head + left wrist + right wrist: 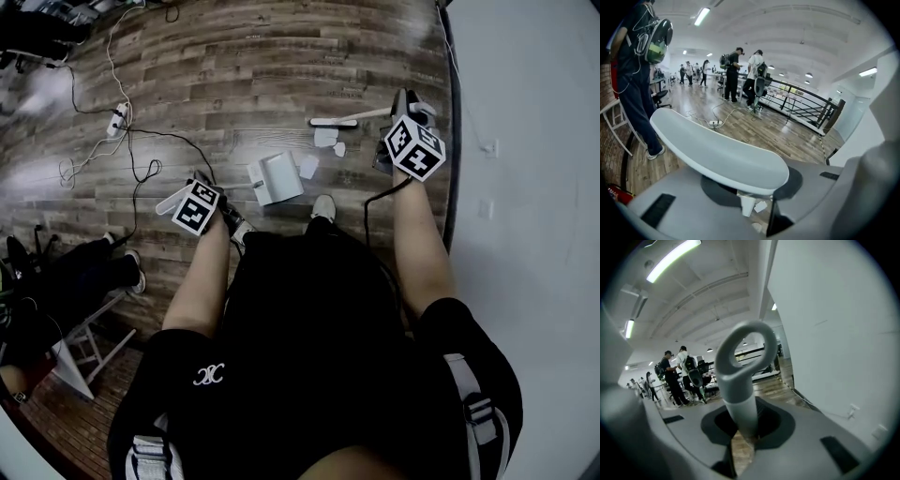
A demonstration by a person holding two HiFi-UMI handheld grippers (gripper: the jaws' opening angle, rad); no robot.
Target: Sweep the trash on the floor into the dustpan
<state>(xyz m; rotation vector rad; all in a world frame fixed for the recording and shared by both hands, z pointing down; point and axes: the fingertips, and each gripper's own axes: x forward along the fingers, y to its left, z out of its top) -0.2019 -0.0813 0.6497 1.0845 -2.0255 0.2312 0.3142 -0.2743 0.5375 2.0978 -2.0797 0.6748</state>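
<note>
A white dustpan (pixel 277 177) lies on the wood floor in front of my feet. Its long white handle (pixel 717 152) sits crosswise between the jaws of my left gripper (pixel 204 195), which is shut on it. Three white paper scraps lie just beyond the pan's mouth (pixel 325 138), (pixel 339 149), (pixel 307 166). The broom head (pixel 334 122) rests on the floor behind the scraps. The broom's grey handle with a loop end (pixel 740 380) is clamped in my right gripper (pixel 400 111). Two scraps (pixel 761 206) show through the gap under the left jaws.
A white wall (pixel 525 141) with a dark base strip (pixel 453 122) runs along the right. A power strip (pixel 117 119) and loose black and white cables (pixel 141 155) lie at the left. A seated person's legs (pixel 66 272) and a white chair frame (pixel 80 342) are at lower left. My shoe (pixel 323 207) is near the pan.
</note>
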